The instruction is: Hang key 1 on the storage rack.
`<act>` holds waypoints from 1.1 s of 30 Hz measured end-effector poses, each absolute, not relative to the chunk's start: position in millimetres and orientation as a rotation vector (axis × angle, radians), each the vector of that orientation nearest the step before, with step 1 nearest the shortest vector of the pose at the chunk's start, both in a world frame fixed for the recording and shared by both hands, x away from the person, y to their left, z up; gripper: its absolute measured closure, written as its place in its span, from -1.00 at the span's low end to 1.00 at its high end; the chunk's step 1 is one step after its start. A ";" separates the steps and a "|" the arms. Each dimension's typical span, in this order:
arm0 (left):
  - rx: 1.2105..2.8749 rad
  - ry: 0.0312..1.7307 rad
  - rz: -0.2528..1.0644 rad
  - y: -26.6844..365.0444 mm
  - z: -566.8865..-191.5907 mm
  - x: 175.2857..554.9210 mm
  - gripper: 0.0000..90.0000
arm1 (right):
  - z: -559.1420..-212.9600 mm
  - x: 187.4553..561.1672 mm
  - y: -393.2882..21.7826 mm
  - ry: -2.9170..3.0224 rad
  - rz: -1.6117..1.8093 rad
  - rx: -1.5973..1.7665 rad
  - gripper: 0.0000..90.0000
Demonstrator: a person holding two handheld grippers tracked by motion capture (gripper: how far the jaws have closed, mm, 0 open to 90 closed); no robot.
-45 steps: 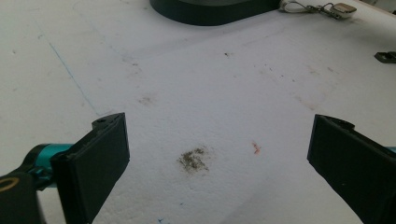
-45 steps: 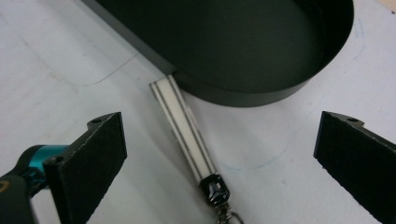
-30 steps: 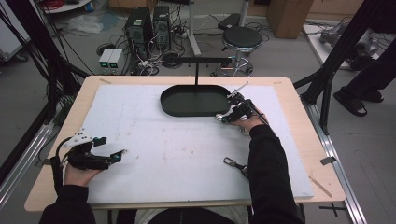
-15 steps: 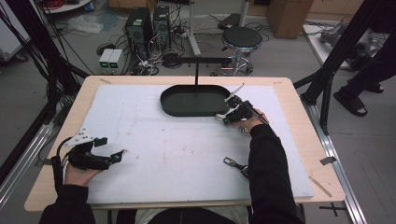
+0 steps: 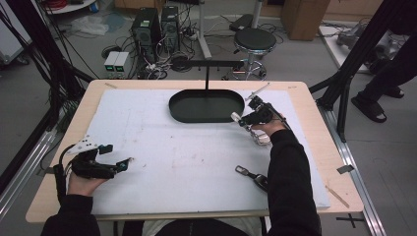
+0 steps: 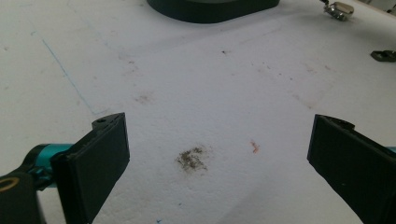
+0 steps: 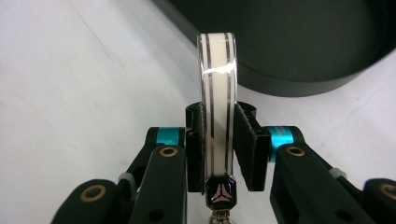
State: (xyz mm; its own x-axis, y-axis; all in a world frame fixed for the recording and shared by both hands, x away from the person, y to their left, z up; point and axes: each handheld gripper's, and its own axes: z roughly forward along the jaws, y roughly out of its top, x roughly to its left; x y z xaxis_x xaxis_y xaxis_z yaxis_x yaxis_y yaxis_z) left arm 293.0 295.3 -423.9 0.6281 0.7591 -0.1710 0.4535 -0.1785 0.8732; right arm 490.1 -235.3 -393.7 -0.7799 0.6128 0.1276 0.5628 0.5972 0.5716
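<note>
In the high view, the right gripper (image 5: 237, 118) is in the upper right part of the frame, just beside the right end of the black oval tray (image 5: 206, 106), and it holds a small white key fob (image 5: 235, 117) whose pale end shows at the jaw tips; its jaws have just been closing, with the fob between them. A metal key ring (image 5: 259, 137) hangs under the hand that carries this gripper. The left gripper (image 5: 125, 163) is in the lower left of the frame, low over the white mat (image 5: 196, 162), and its jaws stand apart with nothing between them. A second dark key fob (image 5: 252, 175) lies on the mat in the lower middle right, beside the person's right sleeve, well apart from the tray. In the left gripper view, the two black jaws rise at the lower left and the lower right corners, wide open, and between them there is only the stained mat; the tray (image 6: 215, 8) shows at the top edge and a small metal piece (image 6: 339, 10) in the upper right corner. In the right gripper view, the white fob (image 7: 218, 126) with dark stripes stands upright in the centre, pressed on both sides by the black pads (image 7: 250, 145); the tray wall (image 7: 299, 51) fills the upper right part, behind the fob
</note>
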 end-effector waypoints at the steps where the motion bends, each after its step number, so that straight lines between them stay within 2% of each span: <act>1: 1.820 0.975 0.371 295.3 -423.9 293.0 -0.87 | -391.7 491.2 -239.6 2.723 0.977 1.058 0.68; 6: 1.789 0.980 0.366 297.7 -422.8 292.6 -0.87 | -377.8 490.3 -258.2 2.627 1.105 1.168 0.68; 17: 1.766 0.975 0.352 299.2 -422.7 293.4 -0.87 | -346.9 480.1 -277.4 2.459 1.439 1.168 0.68; 33: 1.761 0.972 0.347 299.8 -422.9 294.3 -0.87 | -285.5 481.6 -266.0 2.392 1.452 1.087 0.68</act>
